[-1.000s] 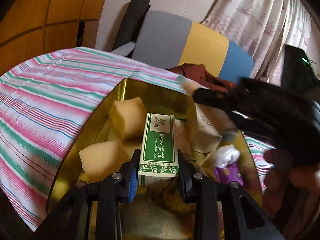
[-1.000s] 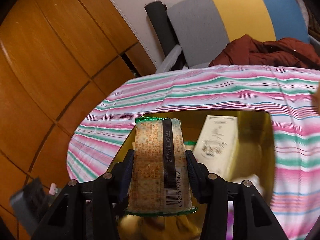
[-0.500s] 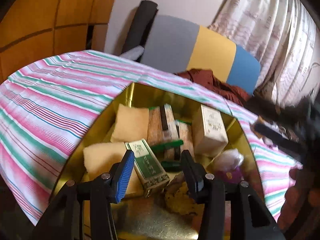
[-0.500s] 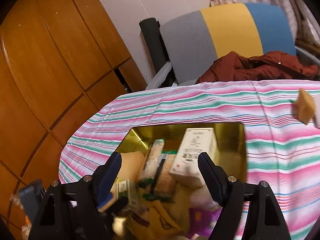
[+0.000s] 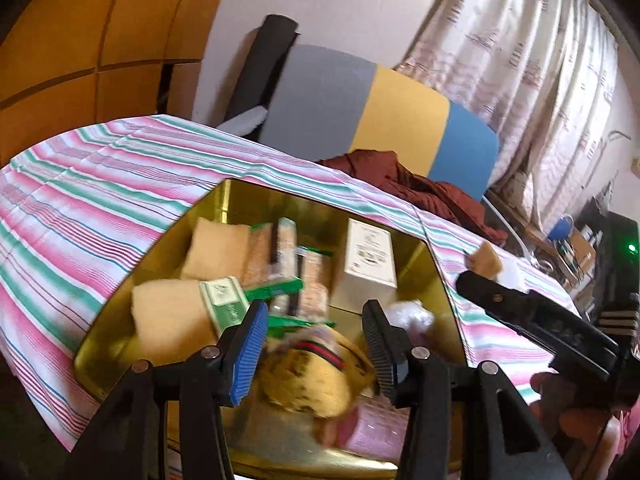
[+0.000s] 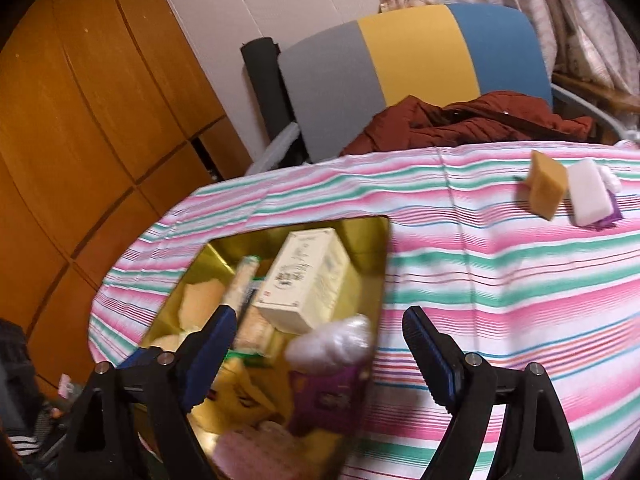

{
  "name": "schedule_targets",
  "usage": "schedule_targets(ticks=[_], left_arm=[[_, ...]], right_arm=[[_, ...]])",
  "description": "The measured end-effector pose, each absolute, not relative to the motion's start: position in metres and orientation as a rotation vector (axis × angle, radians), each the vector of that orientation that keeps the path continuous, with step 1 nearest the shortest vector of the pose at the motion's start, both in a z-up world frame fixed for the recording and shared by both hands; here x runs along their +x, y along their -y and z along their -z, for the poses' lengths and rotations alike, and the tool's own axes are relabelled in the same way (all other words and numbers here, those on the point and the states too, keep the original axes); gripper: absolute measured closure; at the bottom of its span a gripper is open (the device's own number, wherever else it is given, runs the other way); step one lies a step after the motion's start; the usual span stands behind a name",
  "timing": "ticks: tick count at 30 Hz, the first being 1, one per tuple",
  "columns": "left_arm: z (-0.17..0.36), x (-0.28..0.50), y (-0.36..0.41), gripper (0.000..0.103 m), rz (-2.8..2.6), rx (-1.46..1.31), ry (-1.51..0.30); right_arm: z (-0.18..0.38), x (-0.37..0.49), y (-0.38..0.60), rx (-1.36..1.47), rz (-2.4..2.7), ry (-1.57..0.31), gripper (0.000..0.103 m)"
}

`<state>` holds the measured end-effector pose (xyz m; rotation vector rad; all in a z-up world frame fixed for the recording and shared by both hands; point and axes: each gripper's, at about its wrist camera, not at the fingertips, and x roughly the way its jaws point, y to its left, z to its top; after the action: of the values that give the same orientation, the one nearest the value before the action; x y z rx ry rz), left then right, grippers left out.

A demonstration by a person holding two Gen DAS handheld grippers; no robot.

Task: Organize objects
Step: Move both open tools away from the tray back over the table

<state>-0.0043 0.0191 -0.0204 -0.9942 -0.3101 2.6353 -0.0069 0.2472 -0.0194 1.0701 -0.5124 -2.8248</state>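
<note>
Both grippers have let go & pulled back: left gripper (image 5: pixel 314 344) and right gripper (image 6: pixel 320 356) spread, empty, w/ green oil box (image 5: pixel 224 300) lying in gold tin (image 5: pixel 444 280) just ahead-left.

My left claw (image 5: pixel 314 346): finger bases hide gold tin's (image 5: pixel 224 200) near rim and near floor. Yellow pouch (image 5: pixel 308 380) between my fingers smeared by motion, print unreadable. Pink item (image 5: pixel 372 428) beside it cut by right finger, kind unclear. Green-white box (image 5: pixel 222 300) blurred, lettering illegible. My right claw (image 6: pixel 316 344): tin's near left corner hidden behind left finger; purple packet (image 6: pixel 328 396) and clear wrapped lump (image 6: pixel 332 344) blurred. White block (image 6: pixel 590 196) near tablecloth's (image 6: pixel 500 280) far right edge covers purple thing, mostly unseen.
</note>
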Motion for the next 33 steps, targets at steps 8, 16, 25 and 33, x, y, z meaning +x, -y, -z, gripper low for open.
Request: schedule_targets(ticks=[8,16,25,33], left_arm=[[0.020,0.010,-0.041,0.053,-2.576,-0.998,0.262],[0.024,0.020,-0.062,0.053,-2.533,-1.027,0.231],[0.025,0.029,-0.105,0.053,-2.451,-1.035,0.135],[0.027,0.038,-0.158,0.053,-2.349,-1.038,0.014]], right_arm=[[0.030,0.000,-0.267,1.137,2.884,0.428,0.017],[0.039,0.007,-0.292,1.186,2.918,0.408,0.017],[0.050,0.015,-0.330,1.237,2.966,0.453,0.017],[0.060,0.029,-0.372,1.274,3.007,0.505,0.016]])
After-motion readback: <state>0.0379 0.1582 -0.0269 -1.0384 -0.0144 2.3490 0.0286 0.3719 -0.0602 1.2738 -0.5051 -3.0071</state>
